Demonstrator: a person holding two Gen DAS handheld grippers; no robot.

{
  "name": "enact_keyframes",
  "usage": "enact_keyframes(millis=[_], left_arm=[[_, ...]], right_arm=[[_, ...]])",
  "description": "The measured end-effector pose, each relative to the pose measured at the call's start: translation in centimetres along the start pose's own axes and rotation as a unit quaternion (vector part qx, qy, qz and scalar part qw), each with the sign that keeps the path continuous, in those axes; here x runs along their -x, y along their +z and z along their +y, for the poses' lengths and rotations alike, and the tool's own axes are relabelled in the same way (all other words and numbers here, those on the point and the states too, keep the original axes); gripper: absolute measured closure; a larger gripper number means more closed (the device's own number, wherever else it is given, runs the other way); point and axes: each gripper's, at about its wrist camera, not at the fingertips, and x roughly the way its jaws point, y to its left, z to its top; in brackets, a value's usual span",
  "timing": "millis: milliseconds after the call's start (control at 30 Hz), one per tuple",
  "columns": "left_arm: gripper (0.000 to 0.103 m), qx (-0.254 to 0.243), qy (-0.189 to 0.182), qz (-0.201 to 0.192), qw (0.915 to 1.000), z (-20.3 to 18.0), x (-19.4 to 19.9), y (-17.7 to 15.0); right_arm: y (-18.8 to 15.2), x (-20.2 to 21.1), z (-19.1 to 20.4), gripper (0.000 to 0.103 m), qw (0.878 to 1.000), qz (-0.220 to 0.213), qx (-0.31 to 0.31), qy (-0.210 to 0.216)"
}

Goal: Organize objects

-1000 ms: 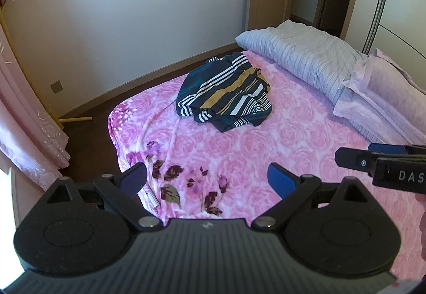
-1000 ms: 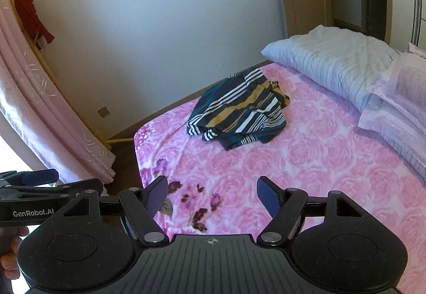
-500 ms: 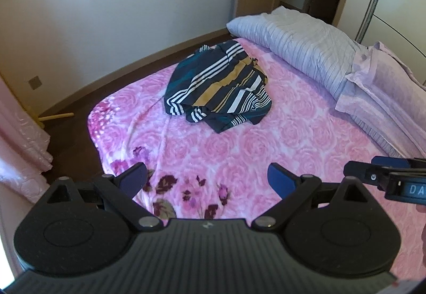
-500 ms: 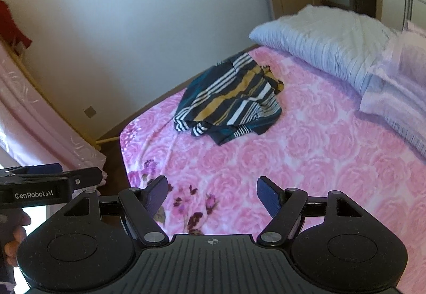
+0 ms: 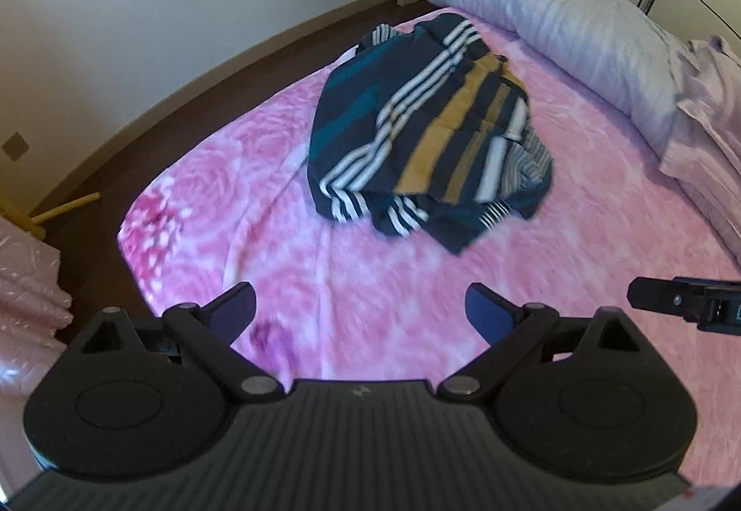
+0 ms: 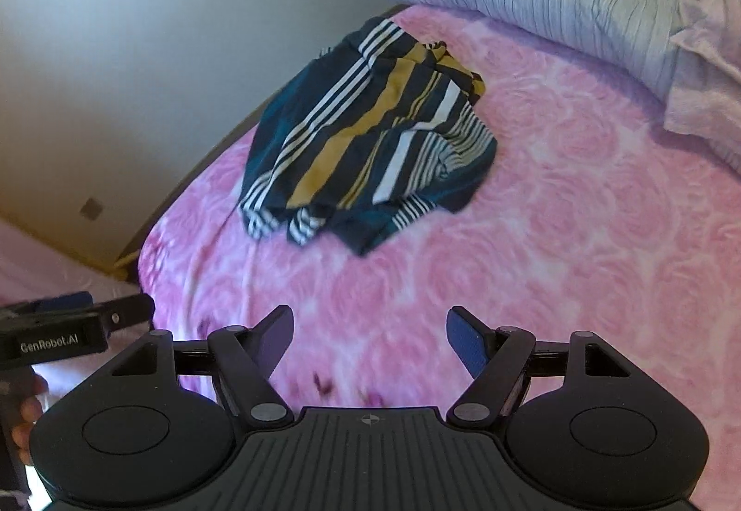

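Bedroom | both your left gripper (image 5: 360, 310) and right gripper (image 6: 369, 334) gape wide, empty | crumpled striped shirt (image 5: 428, 129) at 12 o'clock on bed (image 5: 579, 233) | pinch separate edges.

A crumpled garment (image 5: 430, 145) lies on the bed (image 5: 370, 279) near its far edge. Behind and to its right, a pillow (image 5: 555, 25) rests against a folded quilt (image 5: 708, 131) farther right
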Motion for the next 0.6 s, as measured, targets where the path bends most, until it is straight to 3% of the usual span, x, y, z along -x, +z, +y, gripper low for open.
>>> enact_keyframes(millis=[367, 600], left_arm=[[0.009, 0.003, -0.018, 0.018, 0.9997, 4.0, -13.5, 8.4], [0.009, 0.008, -0.023, 0.04, 0.9989, 4.7, -20.7, 10.8]], right_arm=[[7.6, -14.2, -0.6, 0.032, 0.994, 0.014, -0.106, -0.023], [9.4, -21.1, -4.5, 0.032, 0.977, 0.017, -0.209, -0.031]])
